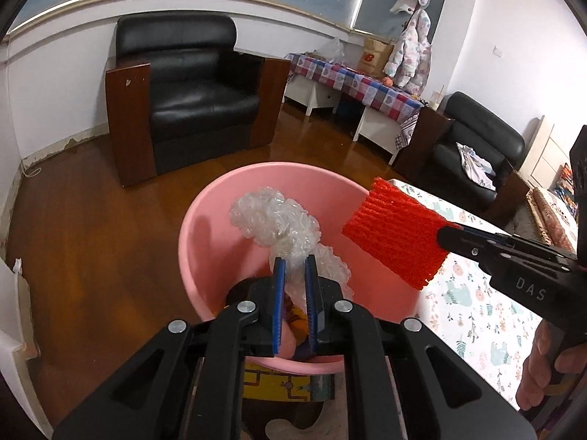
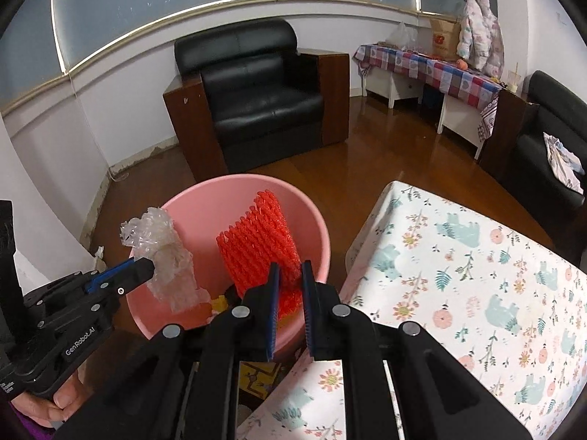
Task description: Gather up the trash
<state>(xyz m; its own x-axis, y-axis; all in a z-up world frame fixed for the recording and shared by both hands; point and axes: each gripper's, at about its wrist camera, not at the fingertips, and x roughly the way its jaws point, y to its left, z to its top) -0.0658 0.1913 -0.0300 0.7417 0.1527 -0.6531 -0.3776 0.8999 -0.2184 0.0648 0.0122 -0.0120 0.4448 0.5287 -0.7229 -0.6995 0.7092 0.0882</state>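
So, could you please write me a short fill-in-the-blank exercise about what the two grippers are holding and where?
1. The left gripper is shut on a crumpled wad of clear ____ wrap.
2. The right gripper pinches a red foam net sleeve over the round plastic bucket, whose colour is ____.
3. Beside the bucket stands a table covered with a ____-patterned white cloth.
4. Against the far wall sits a black leather ____.

Missing words: bubble; pink; floral; armchair

Even, fairly dim indoor light is seen in both views; glare is thrown across the wooden floor (image 1: 312, 139) (heavy fisheye bending, corners blacked out).
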